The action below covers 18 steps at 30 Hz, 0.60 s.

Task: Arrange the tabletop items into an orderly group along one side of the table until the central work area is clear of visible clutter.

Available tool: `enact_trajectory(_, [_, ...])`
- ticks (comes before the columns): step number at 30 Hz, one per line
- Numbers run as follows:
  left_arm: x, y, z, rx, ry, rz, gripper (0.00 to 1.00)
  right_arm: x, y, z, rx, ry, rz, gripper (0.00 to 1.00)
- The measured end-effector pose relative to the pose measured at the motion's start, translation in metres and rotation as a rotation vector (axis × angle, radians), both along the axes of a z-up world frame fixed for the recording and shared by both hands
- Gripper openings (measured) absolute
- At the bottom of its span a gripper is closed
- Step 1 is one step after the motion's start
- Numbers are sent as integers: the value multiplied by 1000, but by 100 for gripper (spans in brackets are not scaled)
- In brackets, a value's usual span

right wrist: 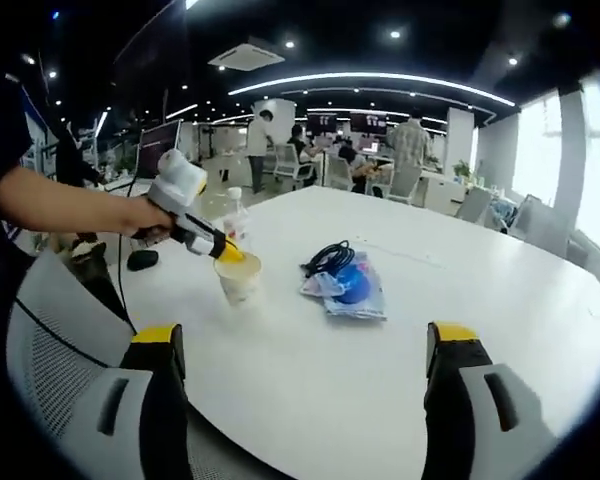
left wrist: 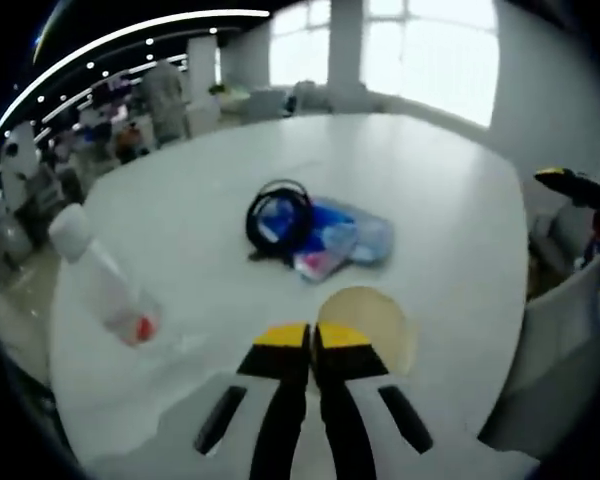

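Right gripper view: left gripper [right wrist: 230, 255] had jaws clenched on cup [right wrist: 239, 277] rim; right gripper [right wrist: 310, 345] jaws spread, empty. Judged mid-relocation; next needs cup set w/ bottle [left wrist: 105, 290].

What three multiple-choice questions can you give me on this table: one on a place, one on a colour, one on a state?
1. Where does the black cable lie?
A. in the cup
B. on the blue bag
C. round the bottle

2. What colour are the tips of the right gripper?
A. yellow
B. red
C. green

3. How do the right gripper's jaws stand?
A. shut together
B. clamped on the bag
C. wide apart

Answers: B, since the coil rests on the bag's edge; A, since both jaw ends are yellow; C, since bare table shows between them.
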<state>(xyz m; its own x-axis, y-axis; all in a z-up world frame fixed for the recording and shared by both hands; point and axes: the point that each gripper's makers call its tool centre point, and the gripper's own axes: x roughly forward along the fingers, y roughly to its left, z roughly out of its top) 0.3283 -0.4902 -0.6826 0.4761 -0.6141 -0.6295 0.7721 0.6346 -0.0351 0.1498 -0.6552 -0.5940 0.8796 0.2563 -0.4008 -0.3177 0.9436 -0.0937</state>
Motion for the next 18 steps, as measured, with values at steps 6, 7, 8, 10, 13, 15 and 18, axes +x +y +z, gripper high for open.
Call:
enact_trajectory(6, [21,7,-2,-24,15,78,0,-13,-10,10,37,-46,-22,100])
enact_trajectory(7, [25,8,-3,-31,18,94,0,-15,-12,9,41,-49,-29,100])
enact_trajectory(8, [26,9,-3,-35,21,103,0,-16,-15,7,49,-45,-44,100])
enact_trajectory(10, [30,9,-5,-31,15,106,0,-19,-18,-2,93,-20,-75,100])
enact_trajectory(13, [37,12,-7,-17,3,121,0,-22,-16,-11,86,-9,-77,100])
enact_trajectory(15, [42,16,-7,-22,6,146,0,-22,-16,-15,38,-17,-65,100])
enact_trajectory(18, [47,21,-7,-32,12,183,0,-22,-15,-16,42,-20,-60,100])
